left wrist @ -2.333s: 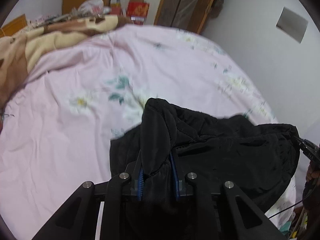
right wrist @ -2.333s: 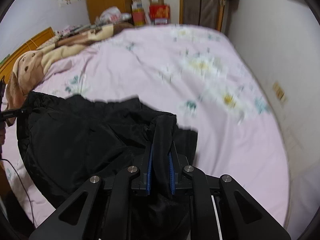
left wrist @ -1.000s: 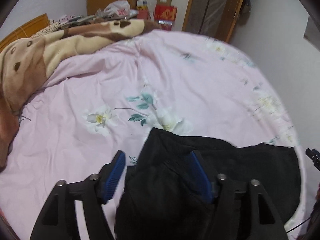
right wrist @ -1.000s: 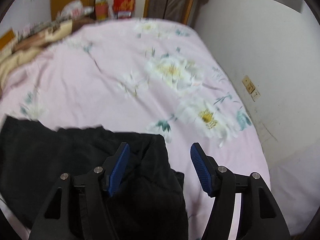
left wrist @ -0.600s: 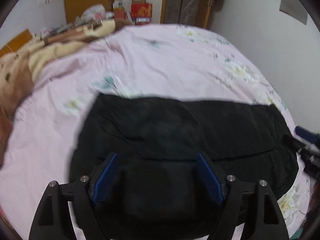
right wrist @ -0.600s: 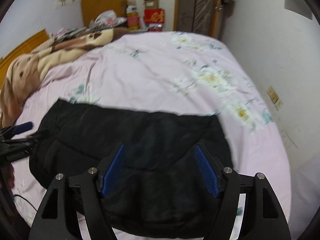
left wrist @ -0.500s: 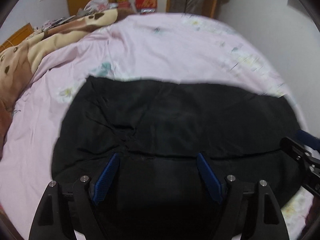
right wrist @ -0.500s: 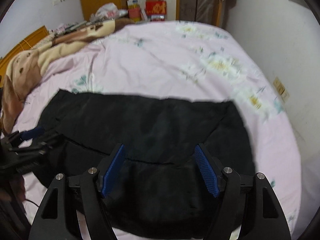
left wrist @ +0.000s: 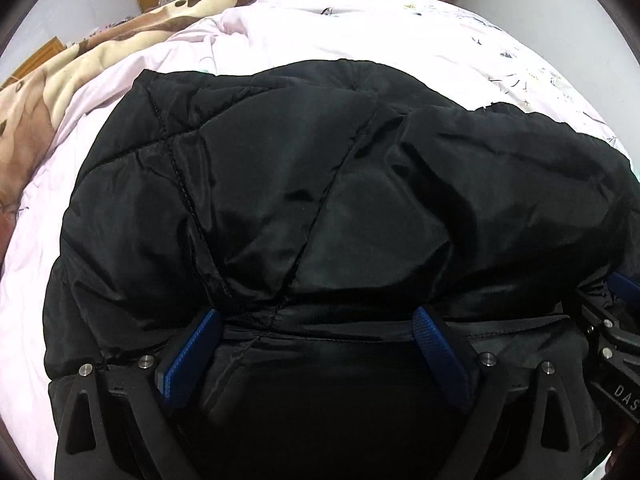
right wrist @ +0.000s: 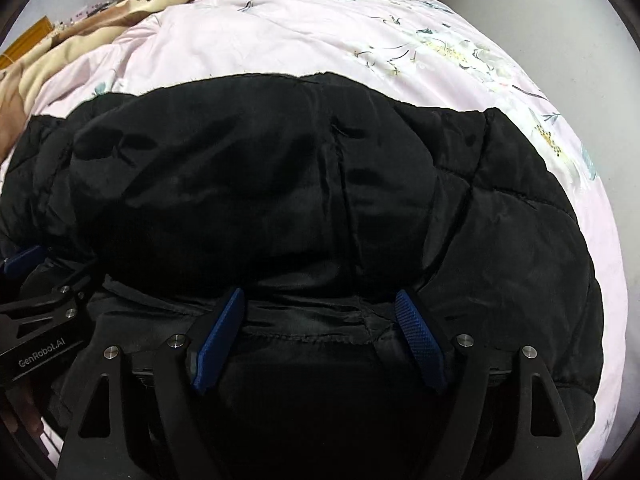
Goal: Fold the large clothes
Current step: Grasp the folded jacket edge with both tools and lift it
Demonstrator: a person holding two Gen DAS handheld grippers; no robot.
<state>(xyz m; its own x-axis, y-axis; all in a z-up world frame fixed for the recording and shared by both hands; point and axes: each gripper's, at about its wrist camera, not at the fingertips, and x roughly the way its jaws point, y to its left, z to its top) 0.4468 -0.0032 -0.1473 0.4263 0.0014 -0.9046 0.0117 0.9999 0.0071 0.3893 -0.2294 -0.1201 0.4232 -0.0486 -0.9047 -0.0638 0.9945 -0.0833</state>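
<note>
Since a couple of seconds ago both claws have let go of the jacket (left wrist: 320, 184) and dropped low over it: then each was pinched on a bunch of black cloth lifted off the bed (left wrist: 360, 28), now the jacket lies spread on the pink sheet. Our left claw (left wrist: 316, 344) stands wide apart with nothing between its pads, and our right claw (right wrist: 320, 332) is just as wide and also empty; both hover at the jacket's near hem, the right claw showing at the jacket's right edge in the left view.

We judge that one fold has just been laid down and released. Next we need fresh grips, probably on the near hem or on a side edge, to carry the cloth over the jacket's middle.

As for the jacket, it is black, quilted and puffy, with stitched seams and a slight sheen. It looks doubled, an upper layer bulging over a lower one, and will likely spring back unless pressed.
</note>
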